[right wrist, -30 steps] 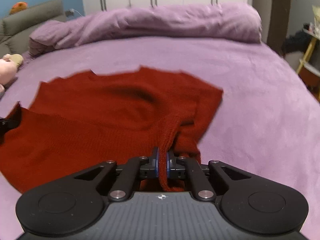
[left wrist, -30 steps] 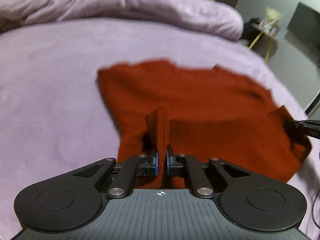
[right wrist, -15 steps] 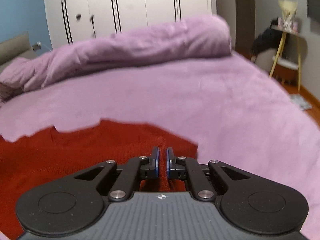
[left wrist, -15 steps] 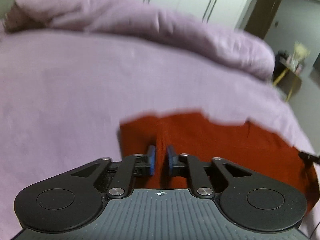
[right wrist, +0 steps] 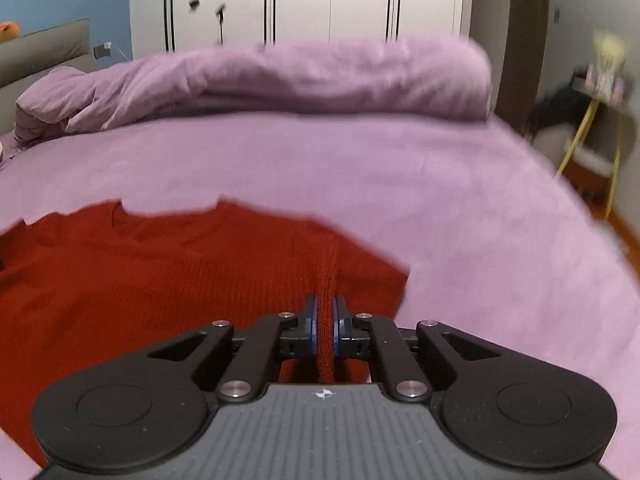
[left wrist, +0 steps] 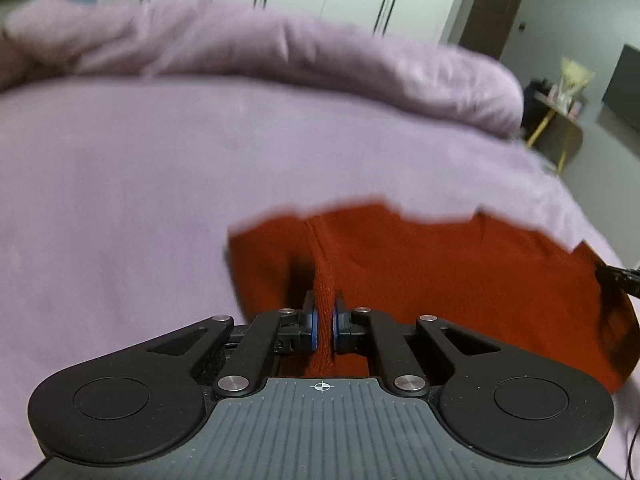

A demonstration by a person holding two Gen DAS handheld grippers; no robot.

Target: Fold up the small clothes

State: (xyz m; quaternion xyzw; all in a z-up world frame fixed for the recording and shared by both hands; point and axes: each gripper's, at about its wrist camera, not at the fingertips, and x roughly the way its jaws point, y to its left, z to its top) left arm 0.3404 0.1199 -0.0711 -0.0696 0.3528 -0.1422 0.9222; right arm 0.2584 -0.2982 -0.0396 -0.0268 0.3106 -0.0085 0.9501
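A rust-red knitted sweater (left wrist: 440, 268) lies spread on the purple bed; it also shows in the right wrist view (right wrist: 160, 272). My left gripper (left wrist: 324, 320) is shut on a pinched ridge of the sweater near its left edge. My right gripper (right wrist: 325, 320) is shut on a pinched ridge near the sweater's right edge. The right gripper's black tip (left wrist: 618, 278) shows at the right edge of the left wrist view, at the sweater's far corner. The cloth under both grippers is hidden.
The purple bed sheet (right wrist: 400, 176) stretches ahead, with a rolled purple duvet (right wrist: 300, 76) along the far side. White wardrobes (right wrist: 320, 0) stand behind. A yellow-legged side table (right wrist: 592, 120) stands to the right beyond the bed's edge.
Both grippers, still holding the sweater, have moved forward over it and tilted up, so the garment's far edge now sits close ahead and more bed shows.
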